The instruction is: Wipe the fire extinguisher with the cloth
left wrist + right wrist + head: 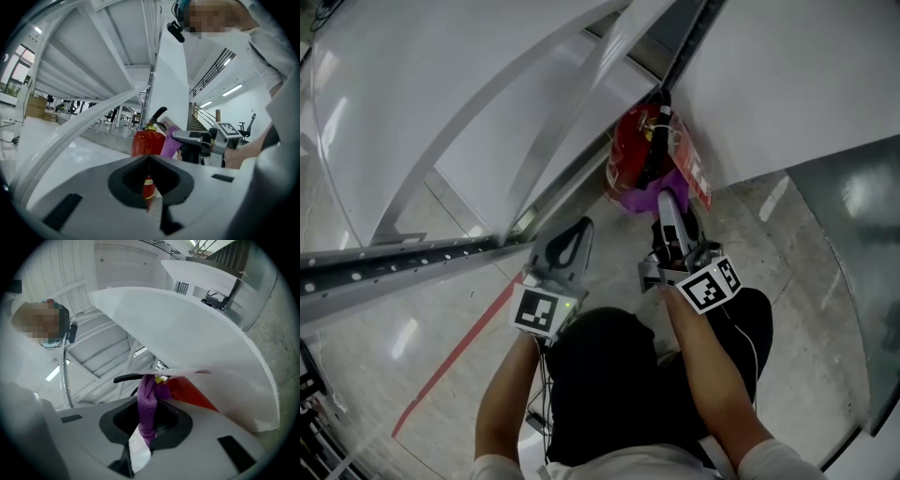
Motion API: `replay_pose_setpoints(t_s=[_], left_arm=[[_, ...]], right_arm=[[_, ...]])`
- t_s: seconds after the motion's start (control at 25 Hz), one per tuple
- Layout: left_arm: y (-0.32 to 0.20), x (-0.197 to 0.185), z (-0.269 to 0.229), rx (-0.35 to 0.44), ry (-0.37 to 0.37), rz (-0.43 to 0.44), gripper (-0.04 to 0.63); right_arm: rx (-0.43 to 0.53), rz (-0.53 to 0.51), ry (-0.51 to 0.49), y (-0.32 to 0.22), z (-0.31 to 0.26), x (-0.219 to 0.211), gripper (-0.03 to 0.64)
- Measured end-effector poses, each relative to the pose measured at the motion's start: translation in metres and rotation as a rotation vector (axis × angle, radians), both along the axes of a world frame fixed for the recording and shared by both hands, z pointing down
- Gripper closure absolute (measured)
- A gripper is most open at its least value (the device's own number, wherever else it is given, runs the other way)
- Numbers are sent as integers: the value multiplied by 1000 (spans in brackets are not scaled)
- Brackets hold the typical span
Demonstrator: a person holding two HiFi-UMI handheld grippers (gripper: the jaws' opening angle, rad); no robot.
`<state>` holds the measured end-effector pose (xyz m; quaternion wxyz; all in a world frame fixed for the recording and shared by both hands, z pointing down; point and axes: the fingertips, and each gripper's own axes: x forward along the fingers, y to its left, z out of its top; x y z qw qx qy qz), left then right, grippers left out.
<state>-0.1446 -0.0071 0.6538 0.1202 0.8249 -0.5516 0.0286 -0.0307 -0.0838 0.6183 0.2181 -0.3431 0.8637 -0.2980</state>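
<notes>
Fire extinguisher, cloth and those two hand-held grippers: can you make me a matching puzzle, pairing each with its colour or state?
Things:
1. fire extinguisher
2. cloth
3. left gripper
4. right gripper

Colour or state:
A. purple
B. jaws together, nothing held
C. red
D. jaws clamped on something soft

Pairs: 1-C, 2-A, 3-B, 4-D.

Probably a large office-building hall: polished floor (806, 253), staircase (199, 123) with railing, office chair (244, 129), ceiling strip lights (233, 90).
</notes>
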Motion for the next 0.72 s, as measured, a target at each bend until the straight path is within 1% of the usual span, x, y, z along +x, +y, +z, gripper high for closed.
replay_pose_setpoints(t_s=[0.08, 0.12, 0.2, 0.32, 0.36, 0.4, 0.44, 0.48, 0.52, 0.6, 0.64, 0.68, 0.72], left_arm=[[2, 0, 0, 8, -6, -1, 589], [4, -1, 0, 10, -16, -2, 589], [7, -2, 0, 10, -34, -5, 588], [8, -4, -3, 20, -19, -4, 589], [8, -4, -3, 27, -17, 5, 589], [9, -3, -1, 27, -17, 20, 589], [10, -1, 2, 14, -15, 44, 588], [11, 1, 7, -5, -12, 75, 588], [11, 3, 12, -20, -6, 109, 588], [14, 8, 18, -36, 19, 172, 586], [15, 11, 20, -41, 22, 205, 567], [17, 13, 23, -42, 15, 239, 499], [19, 14, 25, -39, -2, 271, 452]], right_arm=[[-17, -18, 14, 12, 12, -1, 557], [-42, -9, 24, 19, 24, 0, 557], [-124, 43, 57, 30, 59, 4, 557], [-262, 128, 142, 37, 120, 11, 557], [-283, 136, 181, 38, 136, 11, 557], [-282, 125, 227, 40, 146, 8, 557], [-257, 91, 273, 42, 150, 2, 557], [-212, 35, 317, 45, 148, -6, 557], [-151, -42, 356, 49, 142, -15, 557], [-10, -228, 425, 59, 118, -33, 557], [58, -325, 451, 64, 104, -39, 557], [120, -422, 471, 68, 89, -46, 557], [177, -520, 487, 73, 74, -52, 557]])
